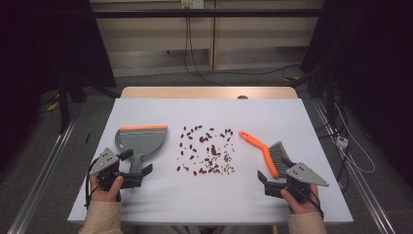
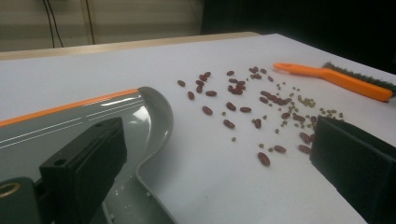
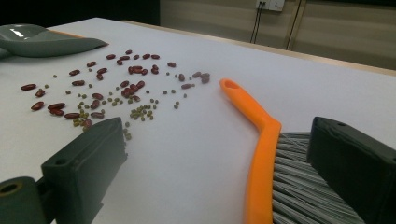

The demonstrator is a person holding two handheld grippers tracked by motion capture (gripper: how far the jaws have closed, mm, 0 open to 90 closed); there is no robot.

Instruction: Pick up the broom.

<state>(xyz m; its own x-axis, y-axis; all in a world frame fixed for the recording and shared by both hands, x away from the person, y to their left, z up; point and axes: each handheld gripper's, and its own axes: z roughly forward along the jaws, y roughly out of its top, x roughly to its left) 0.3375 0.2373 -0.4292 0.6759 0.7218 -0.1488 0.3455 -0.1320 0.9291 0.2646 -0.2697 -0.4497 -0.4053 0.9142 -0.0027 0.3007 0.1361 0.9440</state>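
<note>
Orange plastic ran along the back of the hand brush (image 1: 265, 151), which lay flat on the white table (image 1: 146, 204) to the right of the spilled beans (image 1: 207, 151), its grey bristles nearest the person. The right gripper (image 1: 276, 186) sat just behind the brush head with its jaws spread wide and nothing between the pads; in the right gripper view the bristles (image 3: 299, 186) lay between the two black jaws, untouched. The brush looked light and stiff in the handle but soft in the bristles, so the firm hold was likely the orange spine or the narrow handle (image 3: 243, 102), not the yielding fibres, which would splay and let it twist.

The grey dustpan (image 1: 141, 141), orange-lipped, lay left of the beans, lip away from the person and stem toward the left gripper (image 1: 134, 175), whose jaws also stood apart and empty on either side of the stem. Its smooth, glossy plastic (image 2: 116, 121) probably slipped easily; the stem was the natural place to clamp. The kidney beans and smaller green ones were loose, hard and apt to roll or skitter under a fast stroke.
</note>
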